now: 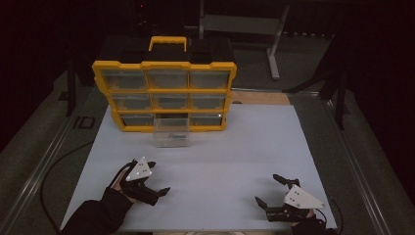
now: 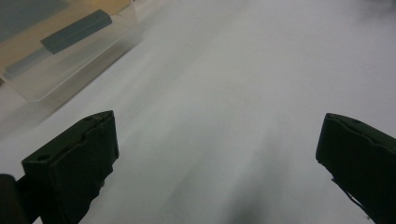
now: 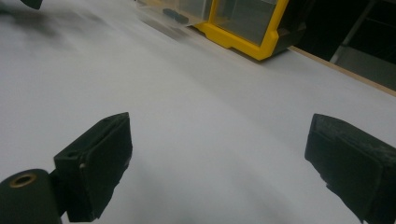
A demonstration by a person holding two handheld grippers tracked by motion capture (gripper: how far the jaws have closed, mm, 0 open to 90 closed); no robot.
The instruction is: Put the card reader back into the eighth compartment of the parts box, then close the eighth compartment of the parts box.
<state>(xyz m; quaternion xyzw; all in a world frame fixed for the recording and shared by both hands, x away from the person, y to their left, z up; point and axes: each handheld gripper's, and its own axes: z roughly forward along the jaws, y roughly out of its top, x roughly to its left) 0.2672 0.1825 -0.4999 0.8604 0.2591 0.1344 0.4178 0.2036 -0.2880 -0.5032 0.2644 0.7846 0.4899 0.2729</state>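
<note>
A yellow organizer case (image 1: 165,93) with a handle and clear drawers stands at the back of the white table (image 1: 235,161). One clear drawer (image 1: 171,130) from its bottom row is pulled out onto the table; it also shows at top left in the left gripper view (image 2: 70,51) with a small dark flat piece inside. My left gripper (image 1: 157,177) rests open at the front left, jaws wide apart over bare table (image 2: 219,154). My right gripper (image 1: 270,190) rests open at the front right, nothing between its jaws (image 3: 219,154). The case's corner (image 3: 247,28) lies far ahead of it.
A metal frame runs along both sides of the table. A strip of wood (image 1: 259,98) shows at the back right edge. A stand's grey legs (image 1: 274,44) are on the floor behind. The room around is dark.
</note>
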